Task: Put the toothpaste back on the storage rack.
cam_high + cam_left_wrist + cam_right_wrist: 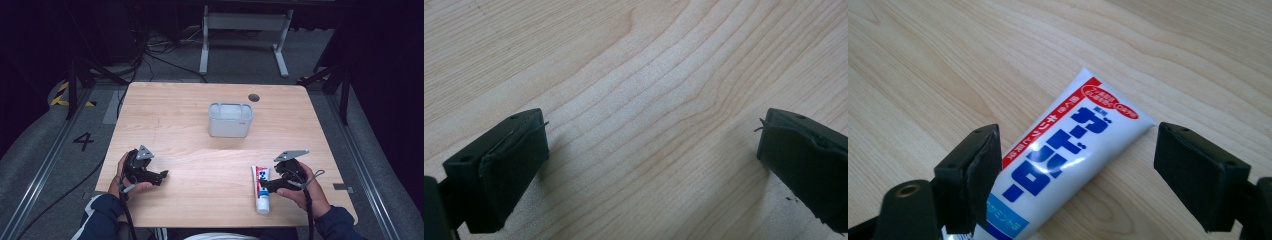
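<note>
Your left gripper (651, 150): jaws wide apart over bare desk (639, 75).
Your right gripper (1075, 165): jaws spread, straddling the toothpaste tube (1068, 160), not clamped.
Tube: flat, near desk's front edge.
Grey bin (230, 119): mid-desk, well apart.

The white plastic toothpaste tube (1073, 165) carries large blue Japanese characters along its body, smaller white Japanese characters on a red band beside them, and white ones on a light-blue patch; I cannot make out the words. The grey floor (50, 165) left of the table bears a black "4" (83, 141).
</note>
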Available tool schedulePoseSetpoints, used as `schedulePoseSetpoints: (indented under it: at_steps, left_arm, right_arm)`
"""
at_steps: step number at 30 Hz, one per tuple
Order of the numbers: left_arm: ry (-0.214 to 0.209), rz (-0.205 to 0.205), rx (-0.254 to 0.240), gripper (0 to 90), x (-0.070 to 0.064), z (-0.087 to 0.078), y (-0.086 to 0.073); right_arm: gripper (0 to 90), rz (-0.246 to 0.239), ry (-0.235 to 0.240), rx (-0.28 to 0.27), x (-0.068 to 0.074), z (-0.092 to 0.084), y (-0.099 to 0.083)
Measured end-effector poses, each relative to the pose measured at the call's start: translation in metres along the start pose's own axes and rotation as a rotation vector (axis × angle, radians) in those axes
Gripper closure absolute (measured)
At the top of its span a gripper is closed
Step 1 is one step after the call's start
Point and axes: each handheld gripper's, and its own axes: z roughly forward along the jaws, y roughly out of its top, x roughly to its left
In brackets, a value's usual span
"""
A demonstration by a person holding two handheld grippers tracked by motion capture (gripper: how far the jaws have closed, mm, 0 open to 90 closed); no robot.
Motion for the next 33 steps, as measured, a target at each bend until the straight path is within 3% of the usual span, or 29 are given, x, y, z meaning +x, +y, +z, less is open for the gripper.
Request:
schedulePoseSetpoints:
  at_steps: [6,9,11,17,24,33]
  left_arm:
    - [0.000,0.001,0.000,0.5,0.000,0.000,0.000]
    - [0.000,0.001,0.001,0.5,0.000,0.000,0.000]
    - [0.000,0.000,0.000,0.4,0.000,0.000,0.000]
    - [0.000,0.001,0.001,0.5,0.000,0.000,0.000]
    - [0.000,0.000,0.000,0.5,0.000,0.000,0.000]
    - [0.000,0.001,0.001,0.5,0.000,0.000,0.000]
  right_arm:
    - [20.3,0.023,0.003,0.042,0.006,0.010,0.001]
    - [18.2,0.060,0.003,0.051,0.005,0.013,-0.001]
    - [17.2,0.071,0.024,0.062,0.005,0.016,-0.002]
    - [13.7,0.070,0.021,0.092,0.008,0.026,-0.004]
    - [15.3,0.101,0.028,0.119,0.005,0.034,-0.001]
    - [15.6,0.080,0.000,0.148,0.006,0.040,0.005]
